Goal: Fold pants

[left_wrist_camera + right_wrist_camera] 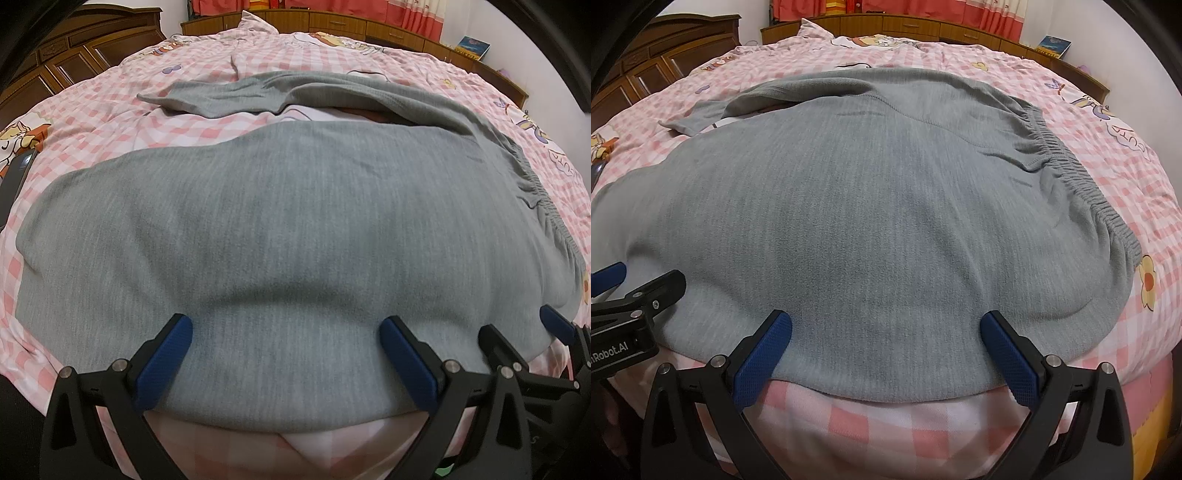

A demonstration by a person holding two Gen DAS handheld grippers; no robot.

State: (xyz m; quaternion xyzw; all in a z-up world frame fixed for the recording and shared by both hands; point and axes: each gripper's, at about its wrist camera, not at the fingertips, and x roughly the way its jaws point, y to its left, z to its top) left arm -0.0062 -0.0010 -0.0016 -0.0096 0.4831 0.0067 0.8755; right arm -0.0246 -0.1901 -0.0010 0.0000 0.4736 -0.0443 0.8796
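Here your left gripper (pixel 284 332) and right gripper (pixel 886 328) straddle the pants (pixel 868 206) hem at lower frame, jaws spread, poised to pinch.

Pants (pixel 288 229) lie on bed (pixel 110 88), waistband (pixel 1082 184) right.

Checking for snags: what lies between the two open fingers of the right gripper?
Only grey pants fabric and pink checked bedding lie between the right gripper fingers, per right wrist view.

A bed (pixel 1108 206) in pink checked bedding carries gray pants (pixel 868 221), spread flat across it.
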